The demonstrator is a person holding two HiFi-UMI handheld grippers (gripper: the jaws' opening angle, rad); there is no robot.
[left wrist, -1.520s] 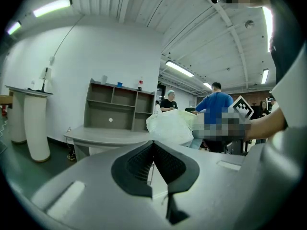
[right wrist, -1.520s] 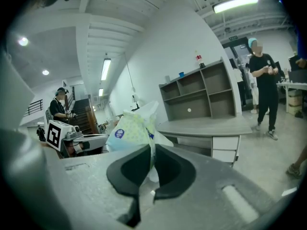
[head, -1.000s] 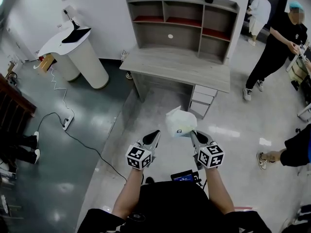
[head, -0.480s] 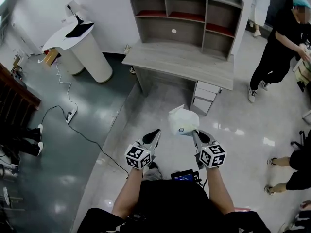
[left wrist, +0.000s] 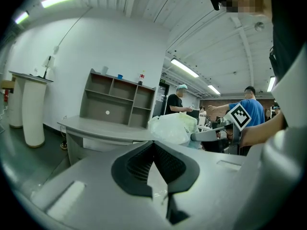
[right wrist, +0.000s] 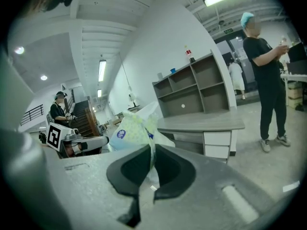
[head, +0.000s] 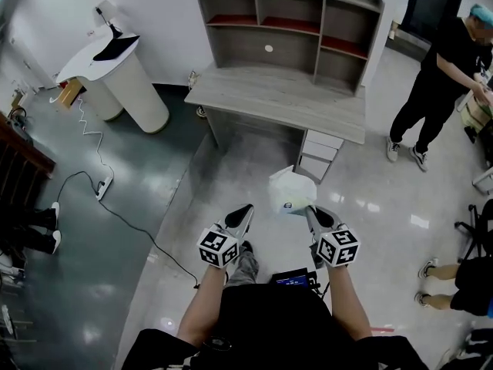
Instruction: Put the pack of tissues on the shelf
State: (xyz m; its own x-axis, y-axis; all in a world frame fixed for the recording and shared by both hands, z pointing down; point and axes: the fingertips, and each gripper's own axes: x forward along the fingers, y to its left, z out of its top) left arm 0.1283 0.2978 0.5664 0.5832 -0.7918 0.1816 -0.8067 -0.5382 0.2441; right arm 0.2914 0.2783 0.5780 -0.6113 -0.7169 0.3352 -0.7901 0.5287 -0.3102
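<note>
Right gripper [head: 310, 210] clamped on the white plastic pack of tissues [head: 291, 193], I'm well short of the grey shelf [head: 293, 21]; placing remains.

The person's leg [head: 245, 262] has stepped forward, toward the shelf [head: 246, 52].

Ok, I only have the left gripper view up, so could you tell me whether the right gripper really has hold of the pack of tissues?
Observer: Yes. The right gripper view shows the right gripper shut on the thin wrapper edge of the pack of tissues; the bulk sticks out beyond the jaws.
Operator: Thank you. Is the pack over the desk yet?
Observer: No. In the head view it hangs above the floor, with the desk and shelf a stretch ahead.
Operator: Anything on the floor to mind?
Observer: A cable trails at the left, off the straight path.
</note>
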